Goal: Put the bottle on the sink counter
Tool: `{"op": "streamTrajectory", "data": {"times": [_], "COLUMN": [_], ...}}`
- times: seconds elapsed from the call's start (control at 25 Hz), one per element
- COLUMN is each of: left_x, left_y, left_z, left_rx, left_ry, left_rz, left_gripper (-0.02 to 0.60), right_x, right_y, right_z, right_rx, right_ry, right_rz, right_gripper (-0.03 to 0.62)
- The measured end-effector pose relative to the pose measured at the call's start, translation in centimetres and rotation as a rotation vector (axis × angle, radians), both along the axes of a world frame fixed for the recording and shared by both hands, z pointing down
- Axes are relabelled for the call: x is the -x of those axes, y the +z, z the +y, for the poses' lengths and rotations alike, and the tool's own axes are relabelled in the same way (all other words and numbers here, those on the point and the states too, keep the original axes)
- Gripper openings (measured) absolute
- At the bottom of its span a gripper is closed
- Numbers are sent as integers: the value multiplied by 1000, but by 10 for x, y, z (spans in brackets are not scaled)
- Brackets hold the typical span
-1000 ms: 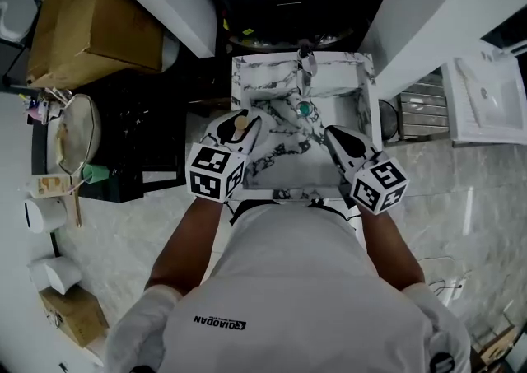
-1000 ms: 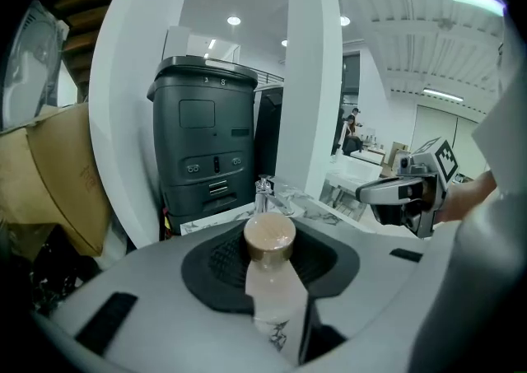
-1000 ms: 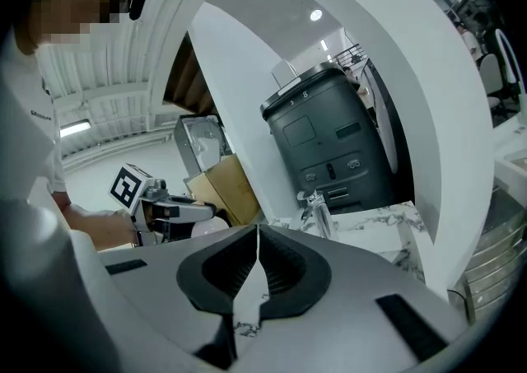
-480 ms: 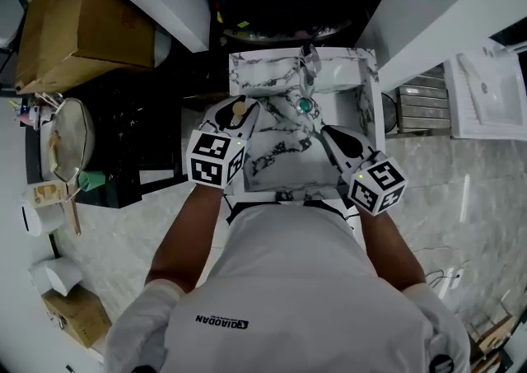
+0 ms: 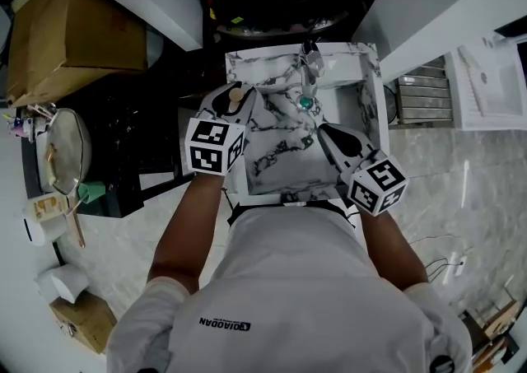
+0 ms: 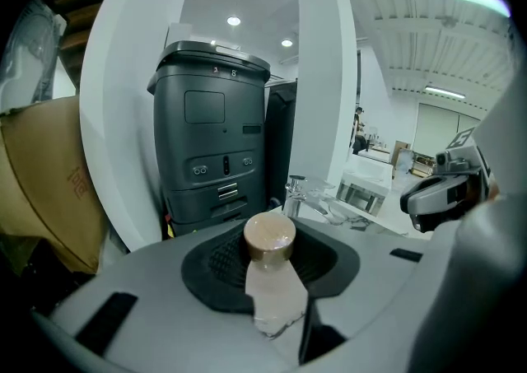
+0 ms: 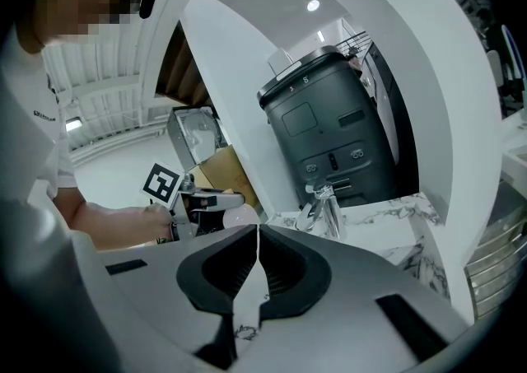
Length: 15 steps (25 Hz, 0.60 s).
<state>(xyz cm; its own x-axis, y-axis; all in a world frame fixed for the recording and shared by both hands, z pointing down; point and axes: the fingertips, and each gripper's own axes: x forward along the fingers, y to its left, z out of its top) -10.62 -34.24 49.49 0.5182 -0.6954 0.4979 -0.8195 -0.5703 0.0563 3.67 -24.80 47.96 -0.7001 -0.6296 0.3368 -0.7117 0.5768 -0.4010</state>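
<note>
A small clear bottle (image 6: 274, 293) with a tan cap (image 6: 269, 235) stands upright between the jaws of my left gripper (image 6: 273, 263), which is shut on it. In the head view that left gripper (image 5: 235, 101) hangs over the left rim of the marble sink counter (image 5: 239, 62), and the tan cap (image 5: 238, 95) shows at its tip. My right gripper (image 5: 324, 130) is over the right side of the basin, its jaws shut with nothing between them (image 7: 258, 235). The chrome faucet (image 5: 309, 62) stands at the back of the sink.
A green drain stopper (image 5: 305, 103) sits in the basin. A dark grey machine (image 6: 214, 141) stands behind the sink between white pillars. A cardboard box (image 5: 70, 30) and a round pan (image 5: 62, 149) are to the left, a metal rack (image 5: 424, 100) to the right.
My left gripper has carried the bottle further back along the sink's left edge. The right gripper has drifted slightly the same way and stays shut.
</note>
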Motion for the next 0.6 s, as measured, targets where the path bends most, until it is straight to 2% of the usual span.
{"op": "streamTrajectory", "data": {"times": [0.36,0.6], "left_x": [6,6], "left_y": [15,34], "left_z": [-37,-54], "left_rx": [-20,3], "left_ry": [11,11], "left_rz": [-19,-21], "left_gripper": [127,127], "right_x": [0,-1], "right_y": [10,20], "right_z": [-5,-7], "right_rx": [24,35], "right_ry": [43,74], "right_rz": [-1,-11], "right_gripper": [41,41]}}
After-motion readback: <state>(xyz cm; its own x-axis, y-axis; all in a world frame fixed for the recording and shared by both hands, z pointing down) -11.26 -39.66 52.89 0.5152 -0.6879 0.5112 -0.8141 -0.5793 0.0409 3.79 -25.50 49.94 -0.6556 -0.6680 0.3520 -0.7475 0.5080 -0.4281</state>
